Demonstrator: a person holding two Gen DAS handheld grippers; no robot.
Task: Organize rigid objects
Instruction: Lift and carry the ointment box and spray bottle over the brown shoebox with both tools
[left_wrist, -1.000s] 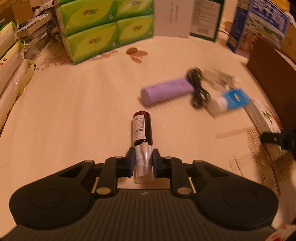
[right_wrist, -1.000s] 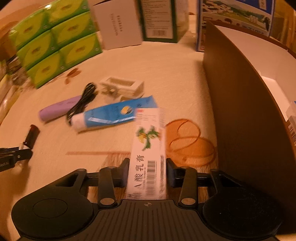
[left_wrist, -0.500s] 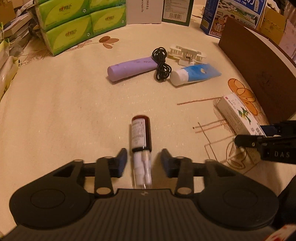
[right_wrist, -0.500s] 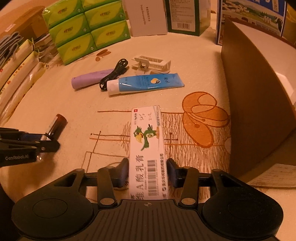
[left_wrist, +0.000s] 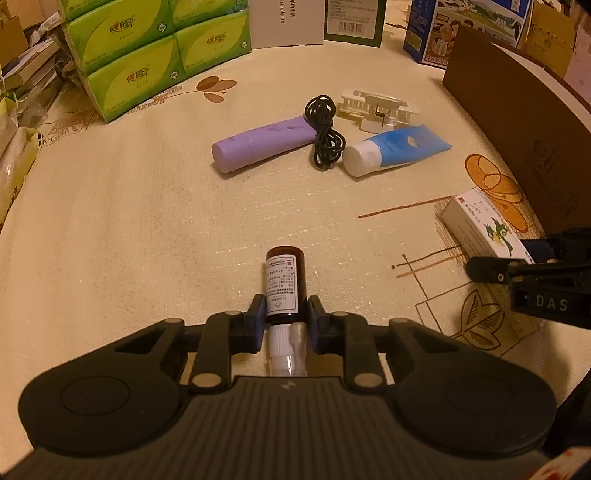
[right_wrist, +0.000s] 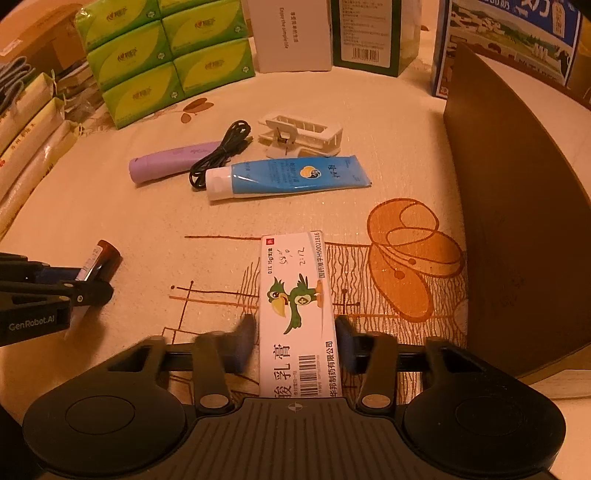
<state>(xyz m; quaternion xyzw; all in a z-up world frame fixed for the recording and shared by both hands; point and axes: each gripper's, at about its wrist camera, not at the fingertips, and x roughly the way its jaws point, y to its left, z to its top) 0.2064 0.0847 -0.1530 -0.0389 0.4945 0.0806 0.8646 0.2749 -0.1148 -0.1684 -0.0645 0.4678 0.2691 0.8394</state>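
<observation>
My left gripper (left_wrist: 284, 314) is shut on a small brown spray bottle (left_wrist: 285, 284) with a white label, lying on the tablecloth; it also shows in the right wrist view (right_wrist: 101, 258). My right gripper (right_wrist: 295, 339) stands around a white ointment box (right_wrist: 297, 306) with a green parrot; its left finger is motion-blurred and the jaws look slightly apart from the box. The box also shows in the left wrist view (left_wrist: 484, 229). Farther off lie a purple tube (left_wrist: 264, 142), a coiled black cable (left_wrist: 325, 136), a blue tube (left_wrist: 397, 147) and a white clip (left_wrist: 376, 110).
A brown box wall (right_wrist: 517, 206) rises on the right. Green tissue packs (left_wrist: 136, 51) and cartons (left_wrist: 351, 18) line the back. Bagged goods (right_wrist: 26, 147) lie along the left edge.
My left gripper, open half a second ago, has closed on the brown bottle's body. My right gripper's jaws have widened around the ointment box, which now lies on the cloth.
</observation>
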